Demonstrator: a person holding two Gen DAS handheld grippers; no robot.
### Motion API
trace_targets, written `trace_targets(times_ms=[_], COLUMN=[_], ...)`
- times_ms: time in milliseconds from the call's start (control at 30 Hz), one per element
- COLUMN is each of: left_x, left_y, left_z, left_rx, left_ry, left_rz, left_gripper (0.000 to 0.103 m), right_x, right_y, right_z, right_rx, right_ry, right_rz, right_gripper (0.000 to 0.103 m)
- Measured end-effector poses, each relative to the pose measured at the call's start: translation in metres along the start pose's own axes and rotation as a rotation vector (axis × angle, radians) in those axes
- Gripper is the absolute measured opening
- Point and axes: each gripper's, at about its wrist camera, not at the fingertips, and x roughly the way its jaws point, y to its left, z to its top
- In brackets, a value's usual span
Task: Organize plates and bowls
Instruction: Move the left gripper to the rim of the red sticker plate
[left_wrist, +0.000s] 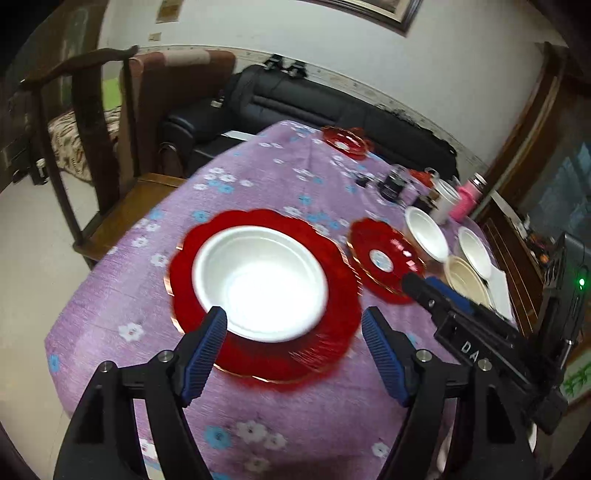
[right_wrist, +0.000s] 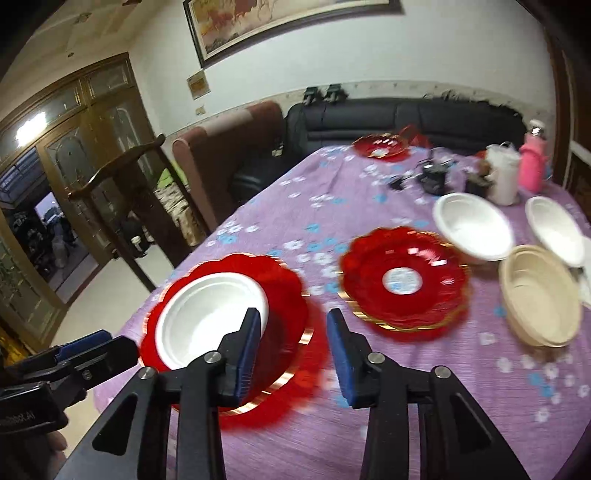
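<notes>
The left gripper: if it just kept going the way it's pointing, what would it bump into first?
Most likely the white bowl sitting in the big red plate; the open left gripper has nothing between its fingers and aims at the bowl's near rim. Depth is hard to judge.

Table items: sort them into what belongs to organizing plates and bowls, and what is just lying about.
For the job:
large red plate with a white bowl in it
second red plate
far red plate
two loose white bowls
beige bowl

Lying about:
pink bottle
white cup
small dark items
</notes>
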Motion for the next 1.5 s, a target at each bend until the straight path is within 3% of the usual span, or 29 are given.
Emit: trace_targets(times_ms=[100, 300, 633, 800, 933, 1067, 1200, 1500], left_x=[0.004, 0.015, 0.040, 0.046, 0.053, 0.066, 0.080, 0.119], left_y=[-0.016, -0.037, -0.066, -0.080, -0.082, -0.075, -0.069, -0.071], left_z=[-0.005, -0.010, -0.006, -0.003, 0.006, 0.022, 0.038, 0.060], left_rx=[0.030, 0.036, 0.061, 0.110, 0.136, 0.100, 0.066, 0.023], left_ry=[0.014, 0.049, 0.083, 0.083, 0.094, 0.095, 0.090, 0.128], left_rz=[-0.011, -0.013, 0.029, 0.018, 0.034, 0.070, 0.091, 0.061], left_gripper=[0.075, 0.075, 0.075, 0.075, 0.075, 0.075, 0.075, 0.075], right_x=[-0.008, -0.005, 0.012, 0.025, 0.031, 0.035, 0.044, 0.045], right_y=[-0.025, -0.084, -0.140, -0.151, -0.159, -0.160, -0.162, -0.161], right_z=[-0.002, -0.007, 0.006, 0.022, 0.016, 0.011, 0.008, 0.005], right_rx=[0.027, 0.150, 0.272, 0.274, 0.248, 0.193, 0.188, 0.159], right_ry=[-0.009, 0.026, 0.010, -0.028, -0.072, -0.073, -0.029, -0.028], right_rz=[-0.029, -0.034, -0.105, -0.126, -0.159, -0.231, -0.205, -0.251], right_gripper=[0.054, 0.054, 0.054, 0.054, 0.054, 0.054, 0.054, 0.054])
